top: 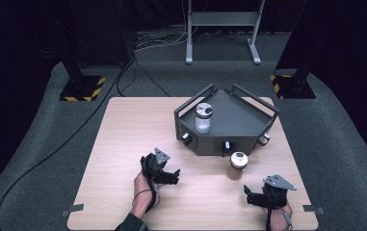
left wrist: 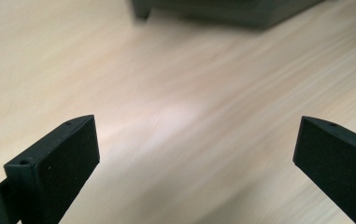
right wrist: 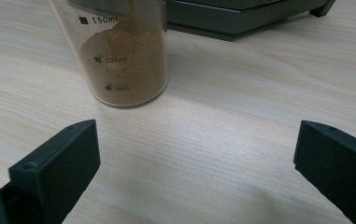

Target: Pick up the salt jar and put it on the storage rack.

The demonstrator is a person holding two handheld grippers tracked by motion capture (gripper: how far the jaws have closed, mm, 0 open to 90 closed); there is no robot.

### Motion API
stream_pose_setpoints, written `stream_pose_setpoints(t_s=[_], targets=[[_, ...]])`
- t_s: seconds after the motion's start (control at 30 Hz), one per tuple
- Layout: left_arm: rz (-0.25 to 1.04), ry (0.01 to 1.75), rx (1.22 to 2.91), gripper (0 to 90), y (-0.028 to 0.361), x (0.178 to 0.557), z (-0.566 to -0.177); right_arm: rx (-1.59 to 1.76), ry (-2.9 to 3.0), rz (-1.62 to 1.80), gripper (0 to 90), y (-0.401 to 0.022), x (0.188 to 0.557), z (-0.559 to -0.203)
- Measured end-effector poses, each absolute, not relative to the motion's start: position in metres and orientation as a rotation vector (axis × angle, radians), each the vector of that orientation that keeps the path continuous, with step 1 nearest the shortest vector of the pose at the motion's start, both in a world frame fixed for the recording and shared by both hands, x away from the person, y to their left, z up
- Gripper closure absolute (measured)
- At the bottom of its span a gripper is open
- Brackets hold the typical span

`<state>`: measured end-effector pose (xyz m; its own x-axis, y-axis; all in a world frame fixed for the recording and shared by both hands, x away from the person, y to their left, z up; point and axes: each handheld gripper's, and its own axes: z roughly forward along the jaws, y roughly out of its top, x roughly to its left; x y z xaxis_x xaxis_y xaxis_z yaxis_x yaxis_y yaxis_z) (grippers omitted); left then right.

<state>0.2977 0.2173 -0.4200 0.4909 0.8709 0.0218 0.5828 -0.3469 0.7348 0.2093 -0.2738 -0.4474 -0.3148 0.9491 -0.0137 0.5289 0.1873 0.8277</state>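
A dark grey tray [top: 248,139] stands on the far right part of the wooden table [top: 123,144]. Inside it, at the left, a clear jar [top: 203,118] with pale contents stands upright. A jar of brown powder [top: 237,165] stands on the table just in front of the tray. My left gripper [top: 171,174] hovers low at the table's middle, open and empty, its jaws [left wrist: 197,140] wide over bare wood, the tray's [left wrist: 241,11] edge beyond. My right gripper [top: 251,195] rests near the front right edge, open [right wrist: 196,140], with the brown jar [right wrist: 129,60] ahead to the left, outside the jaws.
Two black posts on yellow-striped bases [top: 82,89] [top: 292,86] stand on the grey floor behind the table. A metal stand [top: 222,29] is farther back. A black cable [top: 41,159] runs across the floor at the left.
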Motion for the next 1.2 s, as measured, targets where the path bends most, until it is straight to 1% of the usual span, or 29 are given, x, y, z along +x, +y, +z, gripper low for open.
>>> stream_pose_setpoints(t_s=[0.2,0.37,0.47,1.2], targets=[[0.554,1.317,2.014,0.2,0.244,0.276,-0.438,1.379,1.933,1.002,0.0,-0.273,0.21,-0.447],[0.581,1.336,1.998,0.4,0.253,0.265,-0.439,1.392,1.929,1.004,0.0,-0.274,0.211,-0.447],[0.564,1.338,1.999,0.5,0.258,0.265,-0.438,1.397,1.927,1.005,0.0,-0.274,0.211,-0.446],[0.575,1.353,1.989,0.2,0.255,0.263,-0.439,1.4,1.933,0.974,0.0,-0.27,0.213,-0.445]])
